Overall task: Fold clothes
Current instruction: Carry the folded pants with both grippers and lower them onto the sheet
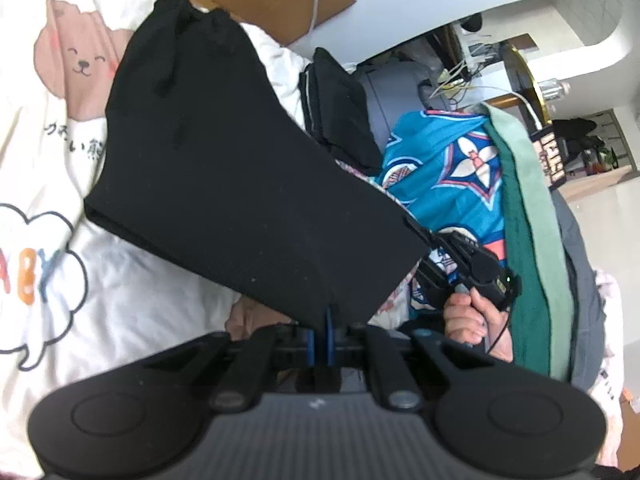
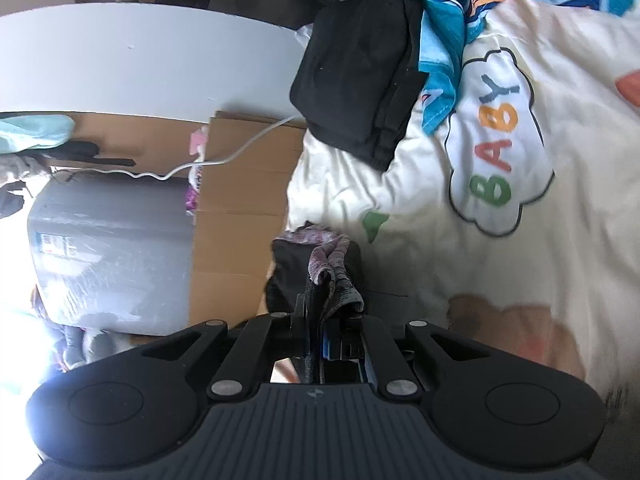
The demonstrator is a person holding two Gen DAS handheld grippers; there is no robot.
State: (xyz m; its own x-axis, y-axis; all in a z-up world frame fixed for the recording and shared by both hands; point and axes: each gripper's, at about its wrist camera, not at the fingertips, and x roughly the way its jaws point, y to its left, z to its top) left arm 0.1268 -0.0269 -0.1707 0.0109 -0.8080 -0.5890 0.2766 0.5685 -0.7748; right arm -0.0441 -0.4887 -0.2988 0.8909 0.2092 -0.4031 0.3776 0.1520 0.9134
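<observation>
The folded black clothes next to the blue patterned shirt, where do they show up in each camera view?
Left wrist view: folded black clothes sit upper centre, left of the blue patterned shirt.
Right wrist view: they lie top centre, again against the shirt.
Shared landmark: the BABY cloud print.

Cartoon-print white bedsheet (image 2: pixel 420 208), brown cardboard (image 2: pixel 240 216), white cable (image 2: pixel 224 160), grey box (image 2: pixel 112 256)

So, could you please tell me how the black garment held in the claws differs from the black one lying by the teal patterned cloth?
The held black garment is lifted above the bedsheet, pinched by the left claw and right claw; the folded black garment lies on the sheet, ungripped. The held one is spread out; the other is a compact stack. Both are plain black.
</observation>
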